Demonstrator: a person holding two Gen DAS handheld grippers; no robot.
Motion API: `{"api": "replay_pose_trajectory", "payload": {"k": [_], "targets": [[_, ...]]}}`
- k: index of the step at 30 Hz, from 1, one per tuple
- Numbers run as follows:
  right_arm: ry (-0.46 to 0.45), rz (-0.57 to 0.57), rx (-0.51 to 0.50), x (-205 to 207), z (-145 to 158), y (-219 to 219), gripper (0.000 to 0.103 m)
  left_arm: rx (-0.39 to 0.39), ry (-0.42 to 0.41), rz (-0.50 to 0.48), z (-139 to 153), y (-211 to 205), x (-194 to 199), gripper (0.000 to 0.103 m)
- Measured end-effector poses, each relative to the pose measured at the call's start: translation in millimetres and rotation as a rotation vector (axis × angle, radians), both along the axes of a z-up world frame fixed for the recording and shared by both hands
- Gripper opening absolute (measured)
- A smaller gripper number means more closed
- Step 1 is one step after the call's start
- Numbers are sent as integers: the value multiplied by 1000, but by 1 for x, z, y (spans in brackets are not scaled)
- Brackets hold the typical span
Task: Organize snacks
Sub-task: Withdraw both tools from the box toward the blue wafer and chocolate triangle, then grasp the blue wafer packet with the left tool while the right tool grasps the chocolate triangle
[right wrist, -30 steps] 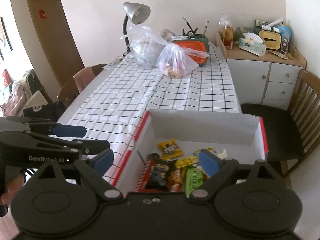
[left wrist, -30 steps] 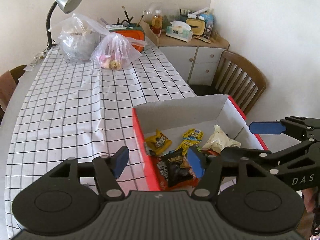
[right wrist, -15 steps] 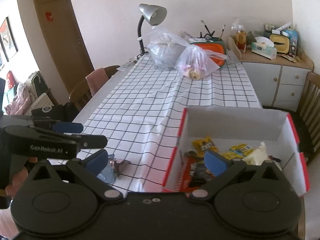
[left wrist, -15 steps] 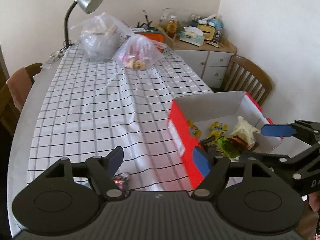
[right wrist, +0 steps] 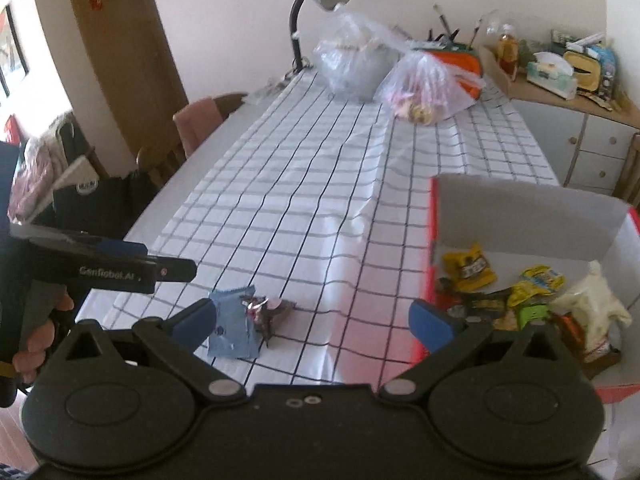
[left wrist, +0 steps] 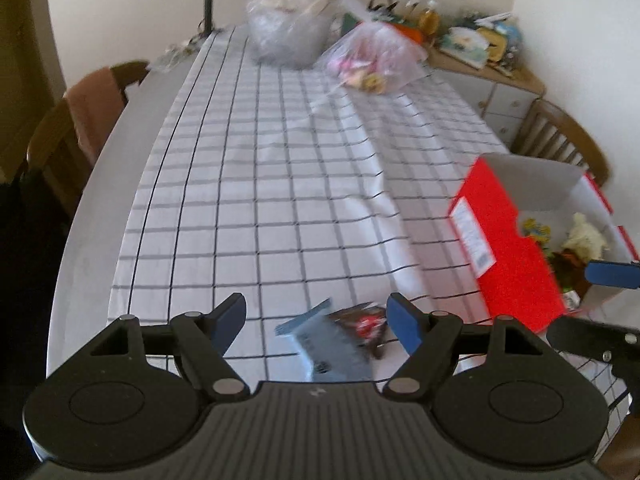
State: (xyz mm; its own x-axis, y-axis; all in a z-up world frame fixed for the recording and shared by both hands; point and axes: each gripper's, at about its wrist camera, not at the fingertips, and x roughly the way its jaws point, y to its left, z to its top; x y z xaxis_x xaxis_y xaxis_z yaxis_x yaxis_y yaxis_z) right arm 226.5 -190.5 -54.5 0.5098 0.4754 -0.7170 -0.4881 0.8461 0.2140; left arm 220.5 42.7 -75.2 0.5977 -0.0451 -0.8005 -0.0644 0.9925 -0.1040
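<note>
A red cardboard box [right wrist: 528, 216] [left wrist: 516, 256] with a white inside stands at the table's right side and holds several snack packets [right wrist: 468, 268]. Two loose packets lie on the checked cloth near the front edge: a light blue one [right wrist: 234, 326] [left wrist: 328, 350] and a dark crumpled one [right wrist: 268, 312] [left wrist: 366, 326]. My left gripper [left wrist: 316, 322] is open and empty, just above and in front of these two packets. My right gripper [right wrist: 312, 318] is open and empty, between the loose packets and the box.
A desk lamp [right wrist: 320, 4], two clear plastic bags [right wrist: 424, 88] and an orange container [right wrist: 460, 60] stand at the table's far end. A cabinet with clutter [right wrist: 568, 80] is at the back right. Wooden chairs stand at the left [left wrist: 76, 128] and right [left wrist: 560, 140].
Both grippers have pulled back and swung left from over the box. The two loose packets at the front edge have come into view. Both grippers stay open.
</note>
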Motion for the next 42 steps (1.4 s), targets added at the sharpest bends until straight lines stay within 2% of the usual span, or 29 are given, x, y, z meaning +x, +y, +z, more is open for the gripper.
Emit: {"api": "replay_pose_trajectory", "payload": {"k": [7, 15, 21, 23, 26, 30, 35, 42], "targets": [[26, 100, -70, 8, -31, 44, 102, -26, 86, 39, -34, 24, 7, 77], [33, 182, -146, 31, -72, 83, 92, -33, 126, 76, -51, 42, 11, 77], [48, 221, -184, 45, -96, 99, 79, -43, 151, 95, -62, 46, 14, 77], [56, 227, -196, 50, -102, 104, 71, -46, 154, 100, -62, 46, 15, 77], [79, 237, -172, 55, -105, 105, 57, -46, 160, 102, -63, 44, 17, 77], [91, 259, -162, 55, -107, 106, 46, -52, 166, 99, -64, 39, 22, 77], [96, 244, -132, 57, -105, 103, 38, -83, 195, 114, -67, 38, 32, 77], [110, 171, -97, 57, -98, 85, 35, -75, 252, 115, -72, 22, 46, 77]]}}
